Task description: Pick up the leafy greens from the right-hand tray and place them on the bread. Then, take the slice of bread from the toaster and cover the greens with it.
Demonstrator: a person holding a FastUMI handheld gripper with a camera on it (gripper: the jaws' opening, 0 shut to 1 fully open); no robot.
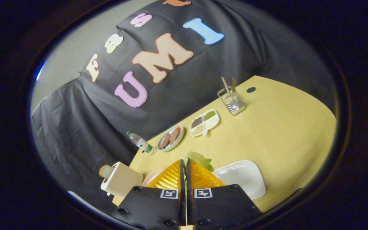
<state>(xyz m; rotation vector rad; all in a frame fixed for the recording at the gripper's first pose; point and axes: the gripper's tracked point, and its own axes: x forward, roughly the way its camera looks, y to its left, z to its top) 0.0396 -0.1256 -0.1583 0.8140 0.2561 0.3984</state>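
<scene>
My gripper [184, 163] is shut on a bunch of leafy greens [199, 158], which stick out past the fingertips, lifted above the yellow table [283, 134]. Just right of the fingers lies the white tray [244, 179]. Left of the fingers stands the white toaster [120, 180] with a slice of bread [106, 171] poking out of its slot. A pink plate [150, 179] peeks out between the toaster and the left finger; what lies on it is hidden by the finger.
Beyond the fingers lie a water bottle [140, 142], a plate with brown patties [170, 138], a white divided dish of grains [204, 122] and a clear holder with wooden sticks [232, 100]. The table's edge runs behind the toaster.
</scene>
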